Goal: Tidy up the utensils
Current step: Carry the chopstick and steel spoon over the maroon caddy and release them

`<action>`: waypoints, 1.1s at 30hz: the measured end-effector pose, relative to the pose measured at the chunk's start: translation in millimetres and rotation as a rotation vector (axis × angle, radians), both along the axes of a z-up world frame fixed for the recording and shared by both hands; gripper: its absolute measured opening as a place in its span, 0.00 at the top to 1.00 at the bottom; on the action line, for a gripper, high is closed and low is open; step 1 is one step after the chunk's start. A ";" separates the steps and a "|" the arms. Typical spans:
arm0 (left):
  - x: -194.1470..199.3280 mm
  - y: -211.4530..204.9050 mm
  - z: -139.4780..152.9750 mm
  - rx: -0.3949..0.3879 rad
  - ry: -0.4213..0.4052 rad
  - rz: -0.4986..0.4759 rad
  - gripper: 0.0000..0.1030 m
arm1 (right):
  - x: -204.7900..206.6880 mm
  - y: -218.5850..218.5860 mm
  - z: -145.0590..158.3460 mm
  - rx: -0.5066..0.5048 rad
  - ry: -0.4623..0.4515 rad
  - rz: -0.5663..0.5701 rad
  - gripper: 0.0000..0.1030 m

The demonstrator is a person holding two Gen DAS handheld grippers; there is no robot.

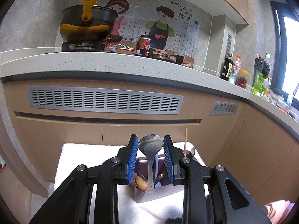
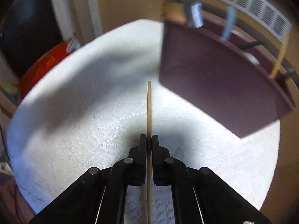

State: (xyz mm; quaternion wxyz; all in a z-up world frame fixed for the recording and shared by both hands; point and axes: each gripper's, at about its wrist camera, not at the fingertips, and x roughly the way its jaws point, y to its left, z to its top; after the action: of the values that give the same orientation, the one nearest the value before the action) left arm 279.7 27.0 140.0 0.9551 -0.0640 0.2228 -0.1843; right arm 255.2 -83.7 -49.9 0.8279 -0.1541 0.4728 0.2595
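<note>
In the left wrist view, the left claw point(image 1: 151, 145) pinches a metal spoon point(image 1: 150, 145) by its bowl, handle hanging down over the maroon utensil holder point(image 1: 140, 161) on a white towel point(image 1: 78, 160). In the right wrist view, the right claw point(image 2: 149, 141) is pressed together on a wooden chopstick point(image 2: 149, 104) above the towel point(image 2: 74, 112), the holder point(image 2: 214, 78) far right.

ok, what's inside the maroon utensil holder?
Inside the holder: a metal spoon standing bowl-up, a wooden spoon, one chopstick. Their lower ends are hidden by its walls.
</note>
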 end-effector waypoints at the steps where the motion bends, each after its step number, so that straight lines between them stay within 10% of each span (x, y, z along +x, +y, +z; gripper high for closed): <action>1: -0.8 -0.5 1.4 0.000 -0.003 -0.001 0.72 | -2.4 -8.9 12.2 0.029 -0.018 -0.025 0.96; 14: 8.8 -23.0 41.4 -0.032 -0.078 -0.035 0.72 | 12.8 -115.7 227.1 0.451 -0.535 -0.367 0.96; 33: 58.9 -33.1 -16.3 -0.057 0.027 0.015 0.72 | 71.2 -116.3 172.6 0.459 -0.700 -0.557 0.95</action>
State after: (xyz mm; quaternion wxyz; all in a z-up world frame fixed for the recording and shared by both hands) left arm 338.6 -6.2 123.7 0.9512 -0.0955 0.2298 -0.1825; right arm 326.4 -200.0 122.8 0.9872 0.0864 0.1204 0.0586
